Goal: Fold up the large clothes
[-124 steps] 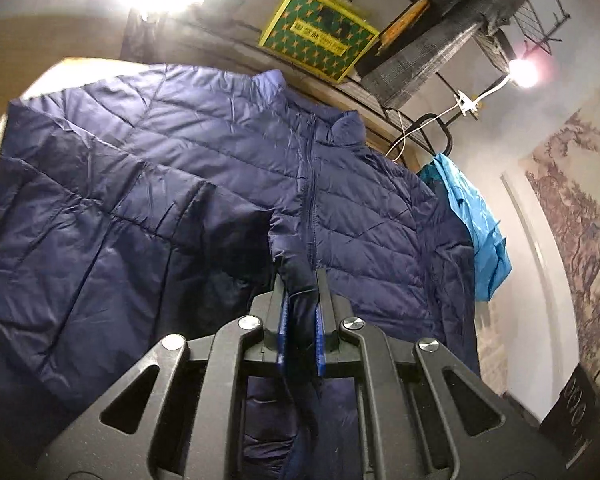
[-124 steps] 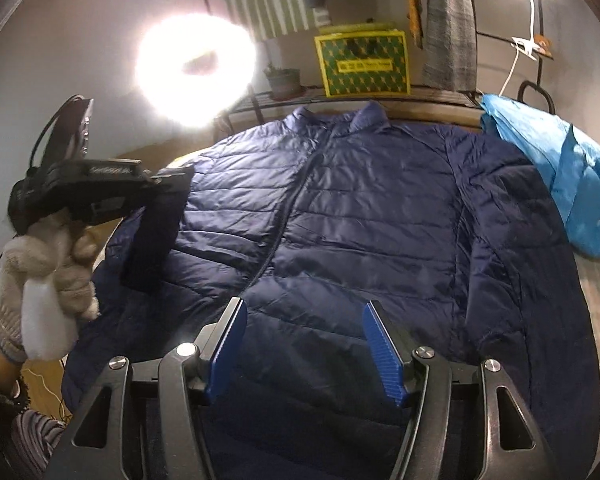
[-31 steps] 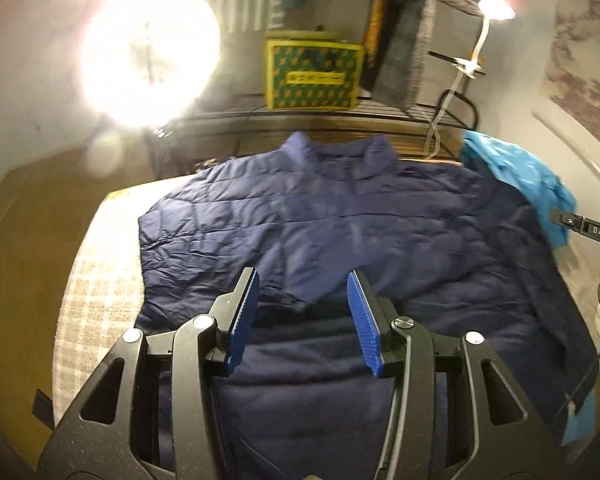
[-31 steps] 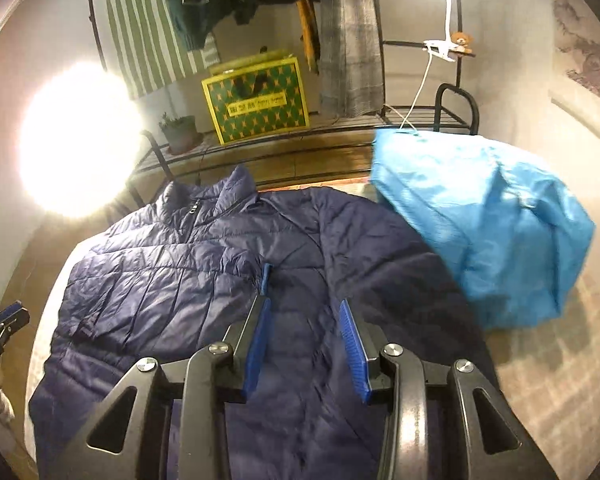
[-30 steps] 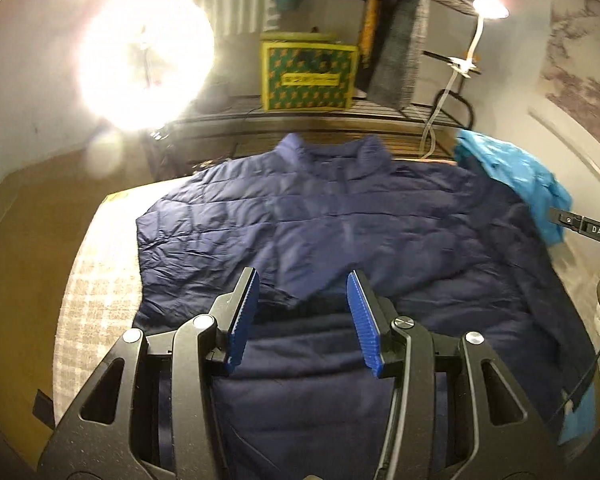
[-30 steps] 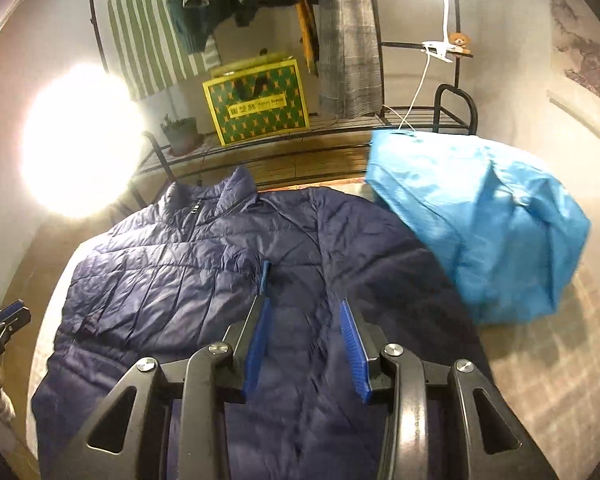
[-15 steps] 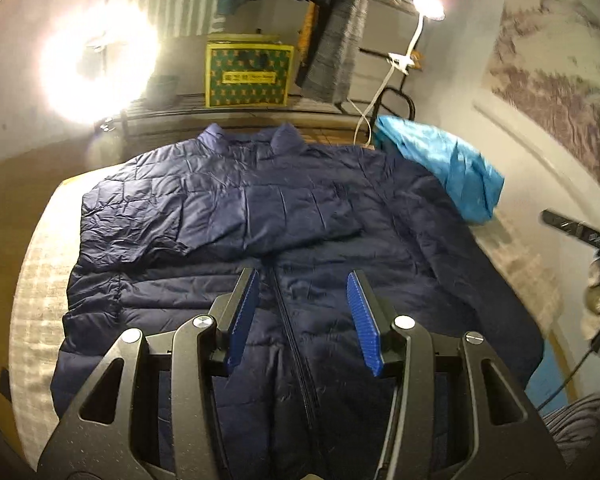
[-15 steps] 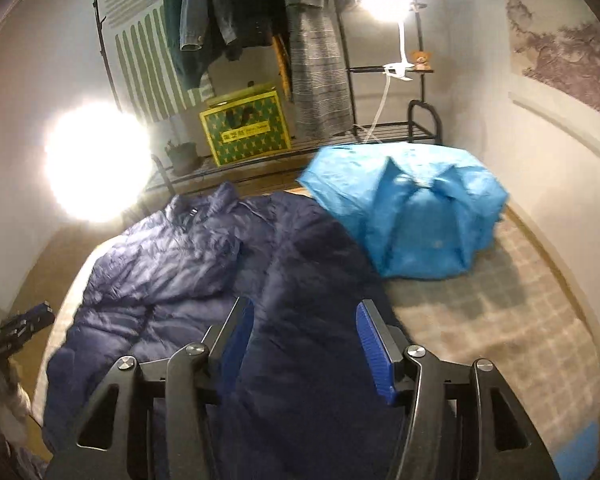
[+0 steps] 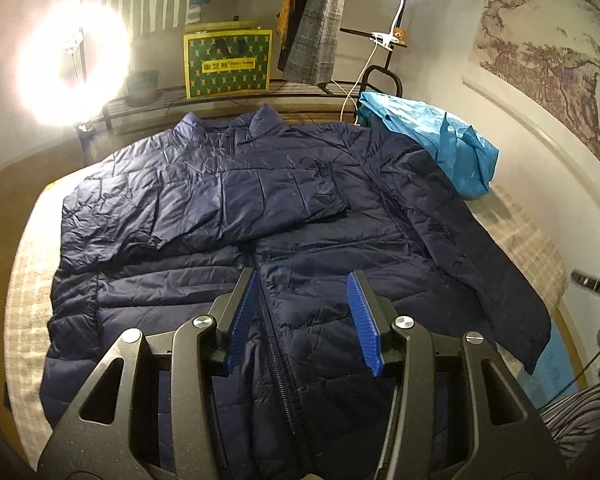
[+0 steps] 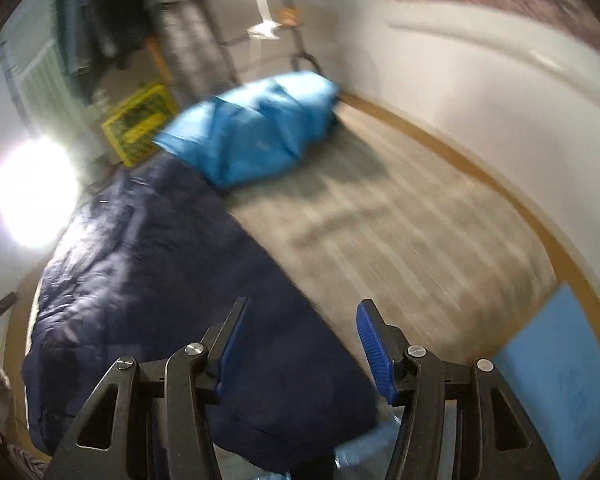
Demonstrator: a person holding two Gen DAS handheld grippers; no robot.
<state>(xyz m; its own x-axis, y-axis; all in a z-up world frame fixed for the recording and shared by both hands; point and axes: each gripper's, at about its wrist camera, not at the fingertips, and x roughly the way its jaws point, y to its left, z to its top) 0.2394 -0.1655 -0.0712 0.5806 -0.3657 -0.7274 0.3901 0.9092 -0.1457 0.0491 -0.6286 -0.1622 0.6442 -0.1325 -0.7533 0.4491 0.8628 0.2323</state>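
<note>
A navy quilted puffer jacket lies front up on a bed, collar at the far end. Its left sleeve is folded across the chest. Its right sleeve lies stretched out along the right side. My left gripper is open and empty above the jacket's lower front, over the zipper. My right gripper is open and empty above the jacket's right sleeve near the bed's front edge. The right wrist view is motion-blurred.
A light blue garment is bunched at the bed's far right, also in the right wrist view. The checked bed cover is bare to the right. A ring light, a green-and-yellow box and a clothes rack stand behind the bed.
My left gripper let go of the left sleeve, now folded across the chest, and pulled back to the hem. My right gripper swung right and down toward the right sleeve.
</note>
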